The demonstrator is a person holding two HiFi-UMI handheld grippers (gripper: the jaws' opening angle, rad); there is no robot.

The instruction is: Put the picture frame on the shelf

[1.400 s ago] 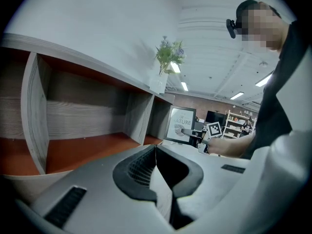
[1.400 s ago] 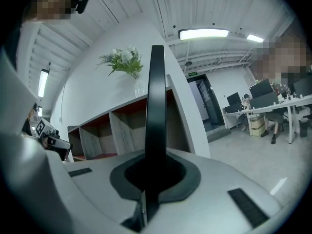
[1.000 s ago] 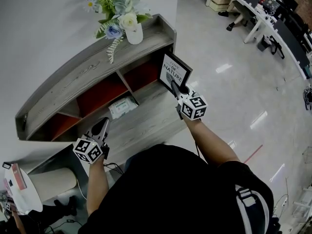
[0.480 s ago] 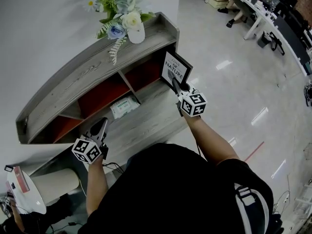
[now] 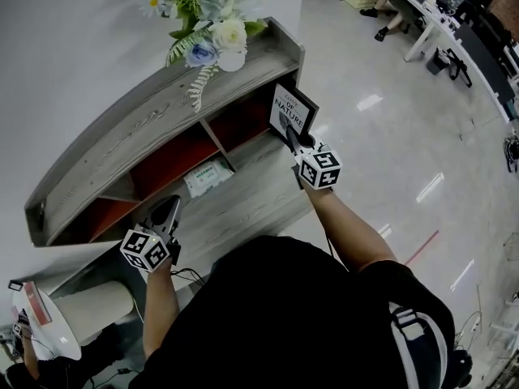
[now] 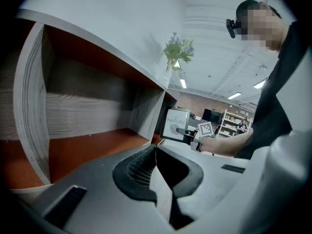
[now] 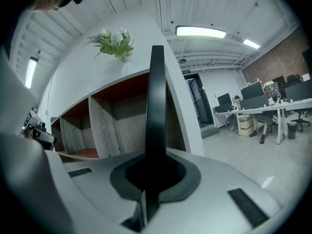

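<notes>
The black picture frame [image 5: 293, 109] with a white "NATURE" print stands upright at the open right-hand compartment of the grey wooden shelf [image 5: 154, 108]. My right gripper [image 5: 289, 134] is shut on its lower edge. In the right gripper view the frame [image 7: 157, 96] runs edge-on between the jaws. My left gripper [image 5: 166, 210] hovers in front of the shelf's lower left board, its jaws shut with nothing in them [image 6: 156, 152]. From the left gripper view the frame [image 6: 176, 124] shows further along the shelf.
A white vase of flowers [image 5: 219, 31] stands on the shelf top. A pack of wipes [image 5: 204, 174] lies on the lower board in the middle. A round white table [image 5: 45, 322] sits at the lower left. Office desks [image 5: 454, 31] stand across the glossy floor.
My right gripper has carried the frame a little closer to the shelf's right compartment. My left gripper has barely shifted.
</notes>
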